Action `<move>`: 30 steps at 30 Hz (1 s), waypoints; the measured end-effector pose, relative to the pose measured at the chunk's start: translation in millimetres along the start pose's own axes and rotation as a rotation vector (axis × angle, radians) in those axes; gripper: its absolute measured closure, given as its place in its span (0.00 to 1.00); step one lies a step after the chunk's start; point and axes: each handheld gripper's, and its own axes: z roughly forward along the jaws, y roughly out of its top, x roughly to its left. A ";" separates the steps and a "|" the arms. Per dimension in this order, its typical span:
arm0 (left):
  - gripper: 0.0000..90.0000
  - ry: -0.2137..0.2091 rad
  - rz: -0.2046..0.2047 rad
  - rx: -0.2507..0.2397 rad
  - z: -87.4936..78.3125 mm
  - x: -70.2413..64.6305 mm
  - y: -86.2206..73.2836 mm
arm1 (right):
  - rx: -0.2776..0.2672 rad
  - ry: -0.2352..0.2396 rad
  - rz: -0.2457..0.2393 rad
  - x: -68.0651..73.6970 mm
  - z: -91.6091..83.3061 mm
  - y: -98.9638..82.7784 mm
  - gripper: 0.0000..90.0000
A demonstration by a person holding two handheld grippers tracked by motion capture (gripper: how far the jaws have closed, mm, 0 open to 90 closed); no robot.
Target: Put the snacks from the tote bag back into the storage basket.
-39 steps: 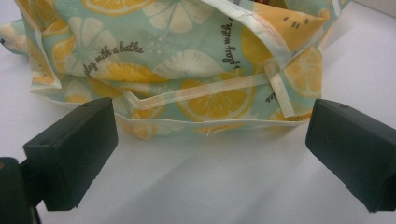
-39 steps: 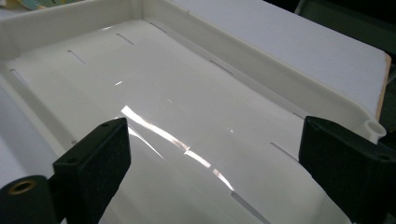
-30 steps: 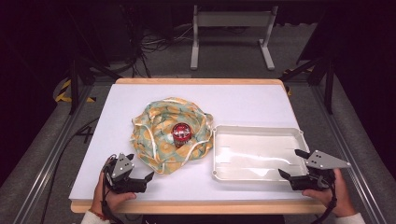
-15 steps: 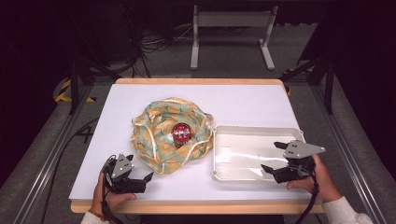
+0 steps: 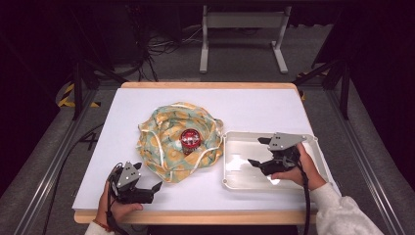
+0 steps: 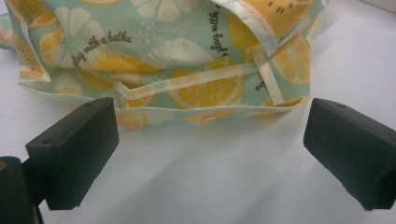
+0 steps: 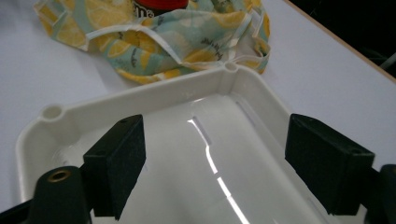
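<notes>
A lemon-print cloth bag (image 5: 166,147) lies crumpled in the middle of the white table, with a red round thing (image 5: 190,138) resting in its hollow. A white plastic tray (image 5: 235,183) sits to its right. My right gripper (image 5: 258,152) hovers over the tray's middle, pointing left toward the bag. Its jaws have just been closing, and in the right gripper view they (image 7: 215,154) stand apart over the bare tray floor (image 7: 196,154) with nothing between them. My left gripper (image 5: 149,176) rests open near the front edge. Its jaws (image 6: 210,149) face the bag's hem (image 6: 187,84) without touching it.
The white table top (image 5: 274,107) has free room behind the bag and at its left. A wooden edge (image 5: 195,218) runs along the front. Dark floor, cables and a metal stand (image 5: 240,29) lie beyond the far edge.
My right gripper has moved left from the table's right edge to over the tray. The left gripper, bag and tray have stayed where they were.
</notes>
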 end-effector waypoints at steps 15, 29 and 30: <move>0.04 -0.009 0.004 0.007 -1.4 -0.2 -1.7 | 0.144 0.072 -0.167 -11.7 52.4 67.4 0.24; 0.04 -0.021 0.003 0.009 -3.9 -0.3 -5.3 | 0.212 0.160 -0.263 -3.4 99.3 125.6 0.24; 0.04 -0.021 0.001 0.010 -4.1 -0.5 -5.6 | 0.211 0.163 -0.271 -3.0 102.7 128.2 0.24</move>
